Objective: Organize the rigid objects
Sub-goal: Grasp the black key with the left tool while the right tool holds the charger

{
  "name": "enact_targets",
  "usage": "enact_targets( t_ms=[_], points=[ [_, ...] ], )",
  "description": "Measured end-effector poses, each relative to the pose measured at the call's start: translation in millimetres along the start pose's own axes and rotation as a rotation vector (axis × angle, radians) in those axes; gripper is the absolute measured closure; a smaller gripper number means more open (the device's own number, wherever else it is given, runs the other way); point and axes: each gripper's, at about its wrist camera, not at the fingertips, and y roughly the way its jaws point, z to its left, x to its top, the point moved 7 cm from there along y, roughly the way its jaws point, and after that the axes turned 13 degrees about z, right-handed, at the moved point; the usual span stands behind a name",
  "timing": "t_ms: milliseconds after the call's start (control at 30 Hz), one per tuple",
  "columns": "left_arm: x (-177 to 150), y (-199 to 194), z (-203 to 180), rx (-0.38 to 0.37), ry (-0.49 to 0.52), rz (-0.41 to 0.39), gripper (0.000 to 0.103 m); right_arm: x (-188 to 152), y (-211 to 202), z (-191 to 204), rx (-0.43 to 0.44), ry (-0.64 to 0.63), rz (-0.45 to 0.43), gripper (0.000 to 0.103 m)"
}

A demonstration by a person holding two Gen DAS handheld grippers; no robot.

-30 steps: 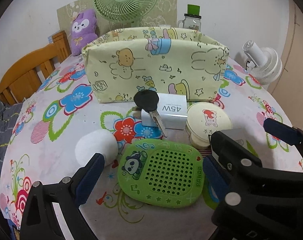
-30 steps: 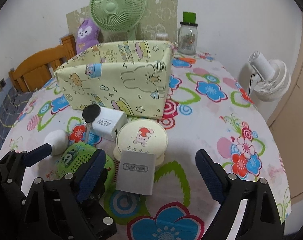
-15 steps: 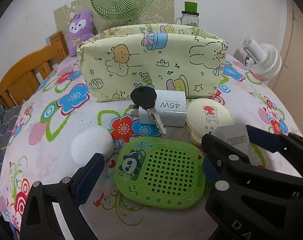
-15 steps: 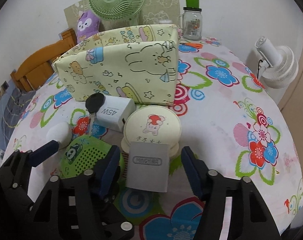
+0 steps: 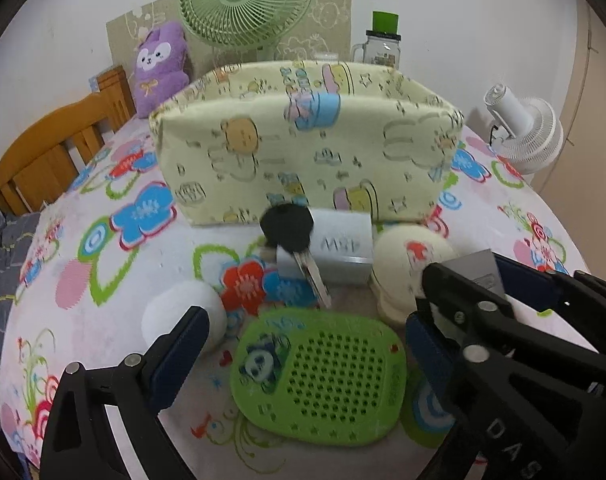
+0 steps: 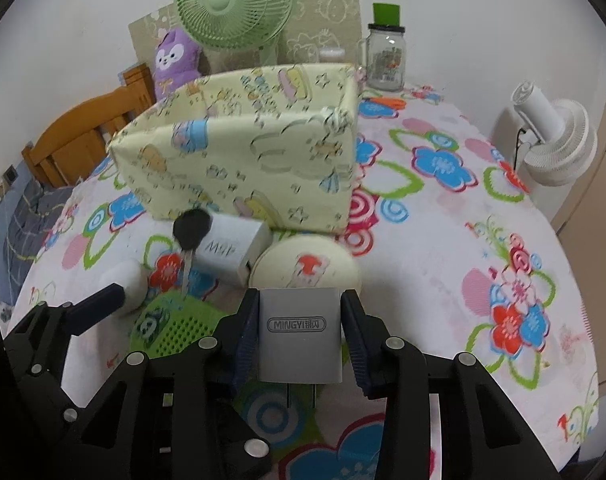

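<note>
With the right tongs (image 6: 299,334) having just been closing, their blue pads now pinch the grey charger (image 6: 299,336) by both sides, prongs pointing down toward the tabletop (image 6: 443,248); it looks barely lifted, if at all. So the sorting is at its very start, by my reading: the fabric bin (image 5: 307,144) behind the pile shows nothing inside from these angles, though its floor is hidden. Everything else waits in front of it: the white charger (image 5: 343,246) with the key (image 5: 293,236) lying across it, the round tin (image 5: 407,256), the green case (image 5: 319,376) and the white ball (image 5: 183,316). Over that green case hover the left tongs (image 5: 303,344), spread wide and holding nothing. One item gripped, five to go, I'd say.
</note>
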Motion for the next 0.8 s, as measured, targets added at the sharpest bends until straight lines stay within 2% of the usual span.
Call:
enact_targets(
  t_ms=[367, 700, 800],
  points=[
    [32.7, 1.7, 12.9, -0.005, -0.025, 0.001, 0.006, 31.5, -5.5, -17.7, -0.029, 0.06, -0.027, 0.059],
    [51.0, 21.8, 25.2, -0.009, -0.06, 0.049, 0.021, 50.8, 9.0, -22.9, -0.043, 0.087, -0.008, 0.059],
    [52.4, 22.5, 25.1, -0.012, -0.061, 0.035, 0.023, 53.1, 12.7, -24.4, -0.031, 0.1, -0.001, 0.059]
  ],
)
